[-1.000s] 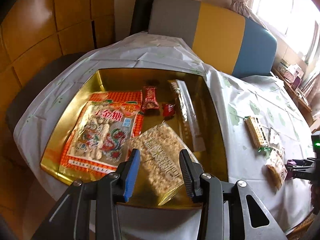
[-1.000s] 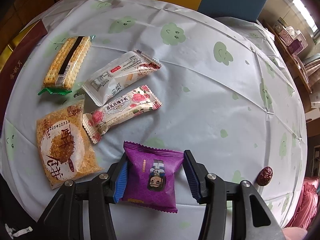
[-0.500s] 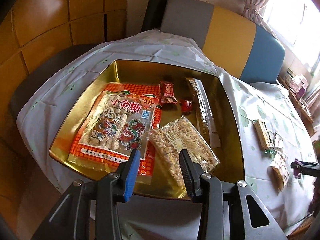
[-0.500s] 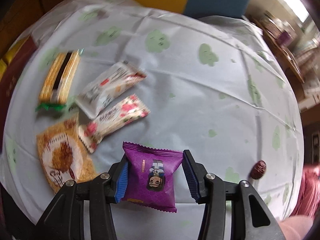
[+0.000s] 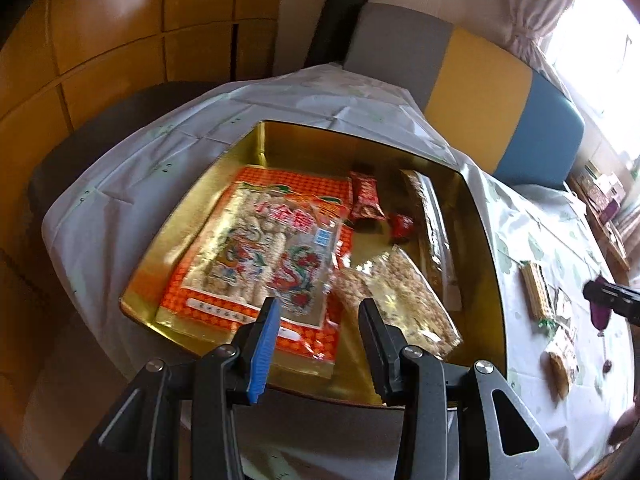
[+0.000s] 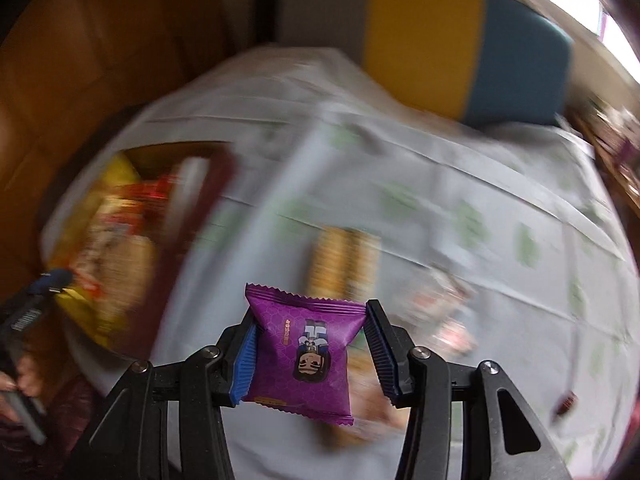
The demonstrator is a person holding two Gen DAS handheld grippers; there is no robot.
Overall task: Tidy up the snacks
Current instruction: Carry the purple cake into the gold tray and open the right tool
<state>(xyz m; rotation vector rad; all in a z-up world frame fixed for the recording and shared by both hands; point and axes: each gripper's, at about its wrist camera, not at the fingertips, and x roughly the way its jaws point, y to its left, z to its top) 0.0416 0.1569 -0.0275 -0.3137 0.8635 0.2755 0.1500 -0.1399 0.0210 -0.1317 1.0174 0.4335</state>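
- Roughly, I judge the job about half done: the gold tray [image 5: 486, 248] near the table's left edge already holds the big orange-and-red bag [image 5: 256, 256], a clear puffed-rice pack [image 5: 400, 300], a long clear-wrapped bar [image 5: 432, 236] and two small red sweets [image 5: 366, 200].
- Left to move, as far as I see: a striped cracker pack [image 5: 536, 292] and a few wrapped snacks [image 5: 560, 356] toward the table's right side, plus one tiny dark sweet [image 5: 607, 366].
- My right gripper [image 6: 306, 354] clamps the purple packet [image 6: 306, 354], held off the table between the tray and the loose snacks.
- My left gripper [image 5: 318, 346] hangs over the tray's near edge, jaws apart, holding nothing.
- The table wears a pale cloth [image 5: 168, 152] with green prints; a grey, yellow and blue chair back [image 5: 472, 76] stands at its far edge, wooden panels [image 5: 100, 48] lie left, a bright curtained window [image 5: 592, 36] right.
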